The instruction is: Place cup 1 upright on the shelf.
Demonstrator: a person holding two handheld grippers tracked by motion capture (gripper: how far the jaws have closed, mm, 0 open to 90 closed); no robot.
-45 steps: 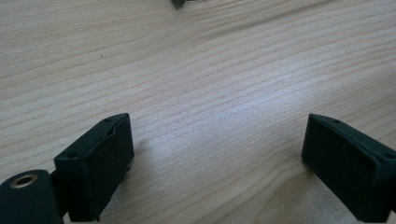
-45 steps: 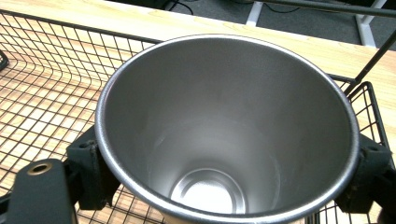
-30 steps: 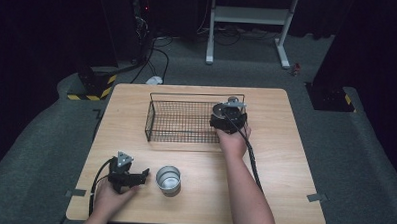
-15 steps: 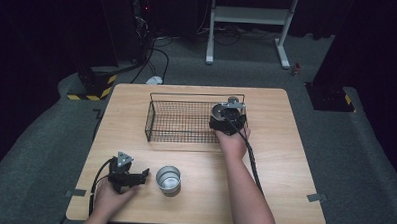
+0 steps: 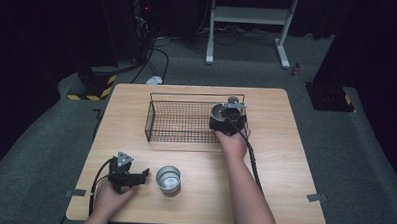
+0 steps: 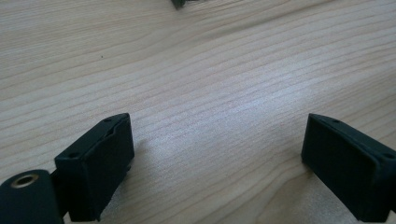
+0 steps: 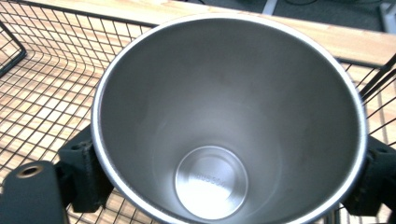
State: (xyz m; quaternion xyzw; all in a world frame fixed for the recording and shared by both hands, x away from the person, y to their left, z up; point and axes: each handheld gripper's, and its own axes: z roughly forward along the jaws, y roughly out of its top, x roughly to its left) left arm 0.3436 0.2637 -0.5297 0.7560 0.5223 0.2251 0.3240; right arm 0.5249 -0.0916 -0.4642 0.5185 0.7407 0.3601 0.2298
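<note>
A steel cup (image 5: pixel 218 111) (image 7: pixel 224 107) stands upright in the right end of the black wire basket (image 5: pixel 185 139) (image 7: pixel 42 84). My right gripper (image 5: pixel 227 112) (image 7: pixel 224 184) reaches over it from the near side. Its jaws have just been opening and now stand on either side of the cup's wall, under the rim, which hides the pads. A second steel cup (image 5: pixel 168 179) sits on the wooden table (image 5: pixel 285 160) near the front edge. My left gripper (image 5: pixel 142 176) (image 6: pixel 217 158) rests on the table just left of that cup, open, with bare wood between its jaws.
The basket lies across the table's far middle, long side facing me. Each gripper trails a black cable (image 5: pixel 252 161) toward the front edge. Dark floor, a yellow-and-black striped block (image 5: pixel 95 88) and a white stand (image 5: pixel 249 23) lie beyond the table.
No hand has shifted and both cups and the basket stay put. The high view is too coarse to show the right jaws spreading.
</note>
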